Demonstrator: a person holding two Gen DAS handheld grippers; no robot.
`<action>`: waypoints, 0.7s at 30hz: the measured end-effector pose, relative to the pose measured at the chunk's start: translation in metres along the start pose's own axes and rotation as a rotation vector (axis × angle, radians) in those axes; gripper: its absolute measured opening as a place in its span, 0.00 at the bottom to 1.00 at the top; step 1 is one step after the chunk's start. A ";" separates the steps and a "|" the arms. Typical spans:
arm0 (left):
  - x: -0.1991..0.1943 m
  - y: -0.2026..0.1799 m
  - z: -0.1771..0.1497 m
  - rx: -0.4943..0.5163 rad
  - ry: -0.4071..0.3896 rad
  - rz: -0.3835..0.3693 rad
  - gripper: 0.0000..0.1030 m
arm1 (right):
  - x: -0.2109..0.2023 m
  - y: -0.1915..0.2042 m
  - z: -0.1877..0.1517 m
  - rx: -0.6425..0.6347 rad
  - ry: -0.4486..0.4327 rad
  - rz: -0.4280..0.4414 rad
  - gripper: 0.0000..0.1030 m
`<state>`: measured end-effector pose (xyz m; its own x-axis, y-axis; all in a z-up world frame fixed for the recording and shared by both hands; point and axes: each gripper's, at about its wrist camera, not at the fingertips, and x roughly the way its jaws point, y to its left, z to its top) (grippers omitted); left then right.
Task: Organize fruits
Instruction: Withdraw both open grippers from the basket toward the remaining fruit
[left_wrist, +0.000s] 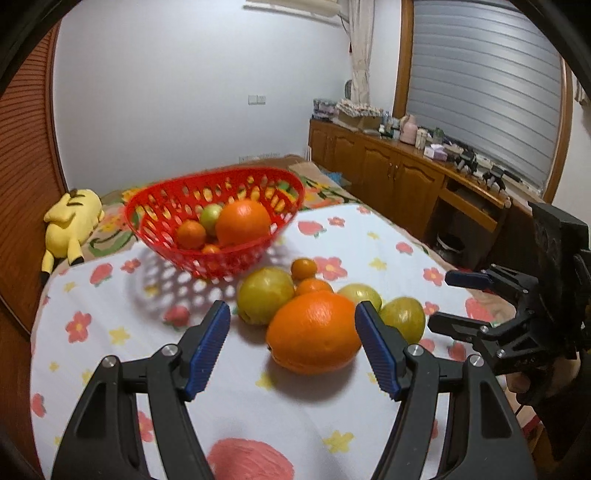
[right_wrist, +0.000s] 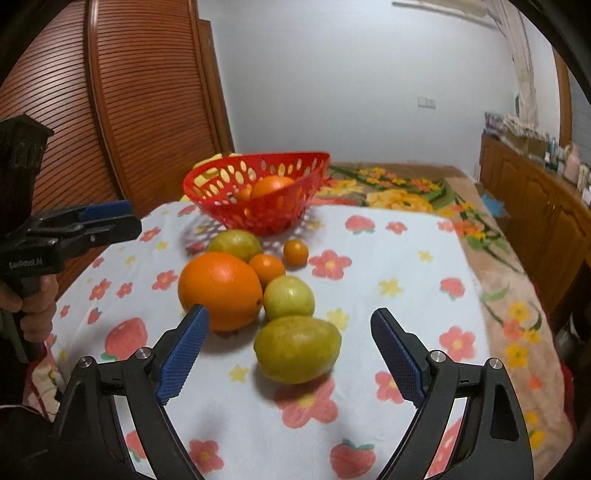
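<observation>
left gripper spread wide and empty, with the big round orange dead ahead on the floral cloth, hugging its right pad, red perforated plastic basket waiting beyond, so left is nearer.

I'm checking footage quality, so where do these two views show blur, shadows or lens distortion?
Left wrist view: the basket rim is smeared and throws a dotted shadow on the cloth; fisheye bends the cabinet. Right wrist view: the nearest green fruit looks soft, the room's edges curve, and black vignette fills the corners.
</observation>
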<state>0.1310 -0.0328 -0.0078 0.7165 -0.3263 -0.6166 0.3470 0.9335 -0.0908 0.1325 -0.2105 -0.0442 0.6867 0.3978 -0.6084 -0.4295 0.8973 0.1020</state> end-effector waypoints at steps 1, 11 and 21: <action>0.004 -0.001 -0.003 0.000 0.011 -0.001 0.68 | 0.003 -0.002 -0.003 0.003 0.006 -0.004 0.87; 0.031 -0.006 -0.023 -0.014 0.082 -0.012 0.68 | 0.025 -0.005 -0.015 0.004 0.046 -0.057 0.87; 0.038 -0.005 -0.026 -0.022 0.096 -0.021 0.68 | 0.040 -0.005 -0.016 0.015 0.098 -0.044 0.86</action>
<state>0.1407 -0.0458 -0.0511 0.6478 -0.3312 -0.6861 0.3471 0.9300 -0.1213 0.1530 -0.2014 -0.0815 0.6438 0.3381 -0.6864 -0.3909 0.9165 0.0848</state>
